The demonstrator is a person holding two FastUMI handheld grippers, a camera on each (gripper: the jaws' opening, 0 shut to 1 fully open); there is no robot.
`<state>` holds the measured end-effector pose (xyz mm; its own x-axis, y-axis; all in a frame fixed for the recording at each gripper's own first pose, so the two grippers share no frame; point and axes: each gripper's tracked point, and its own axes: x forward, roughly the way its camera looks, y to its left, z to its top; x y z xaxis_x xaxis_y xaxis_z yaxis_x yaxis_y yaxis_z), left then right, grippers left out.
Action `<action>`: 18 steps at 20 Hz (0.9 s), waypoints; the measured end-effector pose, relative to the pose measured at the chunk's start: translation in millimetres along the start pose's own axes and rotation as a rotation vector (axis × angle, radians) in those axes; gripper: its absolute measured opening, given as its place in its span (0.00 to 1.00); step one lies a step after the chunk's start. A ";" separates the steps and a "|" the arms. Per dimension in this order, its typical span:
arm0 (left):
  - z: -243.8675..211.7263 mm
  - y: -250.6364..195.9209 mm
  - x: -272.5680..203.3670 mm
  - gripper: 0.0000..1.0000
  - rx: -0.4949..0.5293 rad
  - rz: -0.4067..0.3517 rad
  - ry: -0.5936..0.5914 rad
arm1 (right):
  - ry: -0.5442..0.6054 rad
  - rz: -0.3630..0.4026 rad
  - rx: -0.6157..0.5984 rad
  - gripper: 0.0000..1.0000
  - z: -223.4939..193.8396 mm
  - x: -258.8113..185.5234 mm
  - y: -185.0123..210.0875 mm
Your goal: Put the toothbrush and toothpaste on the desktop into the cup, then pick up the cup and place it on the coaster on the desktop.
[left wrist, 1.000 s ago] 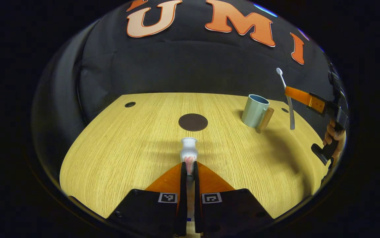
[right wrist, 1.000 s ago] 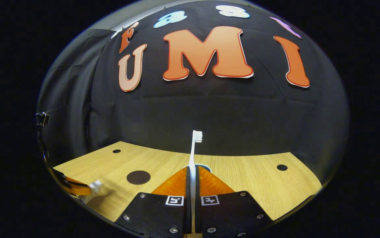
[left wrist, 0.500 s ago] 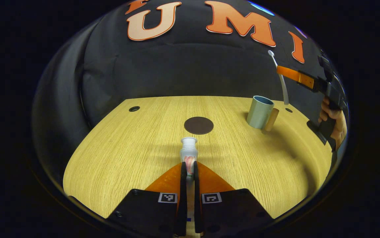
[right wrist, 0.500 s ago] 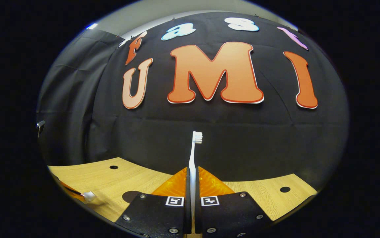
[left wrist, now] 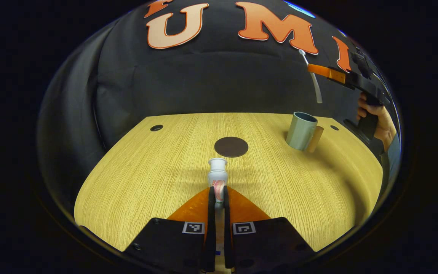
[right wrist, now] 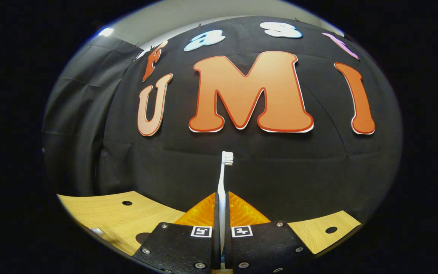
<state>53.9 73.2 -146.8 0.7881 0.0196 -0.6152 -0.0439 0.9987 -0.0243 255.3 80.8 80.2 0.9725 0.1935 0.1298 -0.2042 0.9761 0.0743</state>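
Left gripper view: left tool (left wrist: 218,196) w/ both fingers closed on the toothpaste tube (left wrist: 218,178), cap end pointing fwd, tube's long axis along the fingers, held low over the wooden counter (left wrist: 146,179). Dark round coaster (left wrist: 231,147) lies just ahead of the cap. Grey-green cup (left wrist: 302,130) w/ wooden handle stands upright, far right, well apart from the coaster. Above it, the right tool (left wrist: 320,70), in a person's hand (left wrist: 379,121), carries the toothbrush (left wrist: 310,76) nearly vertical, handle end down, hanging clear above the cup's mouth and slightly behind it.

Right gripper view: right tool (right wrist: 221,198) clamped on the toothbrush (right wrist: 222,179), bristle head up and fwd. Counter edge (right wrist: 101,207) low in frame.

Key relation: cup sits almost straight below the brush's lower end, so the right hand is nearer; lowering along the brush's axis probably comes next. Paste tube must travel right.
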 end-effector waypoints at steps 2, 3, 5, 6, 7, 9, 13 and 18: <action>-0.1 -1.5 -1.0 0.13 -0.001 0.001 -0.001 | 0.009 0.004 0.010 0.05 -6.7 6.5 0.8; 0.7 -1.3 -1.2 0.13 -0.001 0.002 -0.001 | 0.015 0.008 0.017 0.04 -11.0 9.3 1.6; -0.9 0.1 2.6 0.13 -0.001 0.005 -0.001 | 0.031 0.010 0.029 0.05 -22.6 15.2 2.1; -0.5 1.3 3.6 0.13 0.000 0.009 -0.003 | 0.036 0.013 0.033 0.05 -28.6 18.5 2.6; -0.4 2.2 3.2 0.13 0.000 0.014 -0.006 | 0.046 0.012 0.033 0.05 -32.4 21.1 1.4; -1.5 6.6 4.6 0.13 0.003 0.026 -0.004 | 0.060 0.028 0.046 0.05 -41.6 25.9 2.9; -1.6 9.2 7.6 0.13 0.001 0.028 -0.004 | 0.089 0.022 0.052 0.05 -58.0 34.4 -4.4; -4.0 11.6 10.4 0.13 -0.007 0.031 0.002 | 0.150 0.012 0.059 0.04 -88.1 37.7 -13.9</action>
<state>59.1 84.8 -156.7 0.7848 0.0505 -0.6176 -0.0727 0.9973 -0.0109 304.7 83.3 -3.0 0.9749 0.2219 -0.0174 -0.2177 0.9670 0.1325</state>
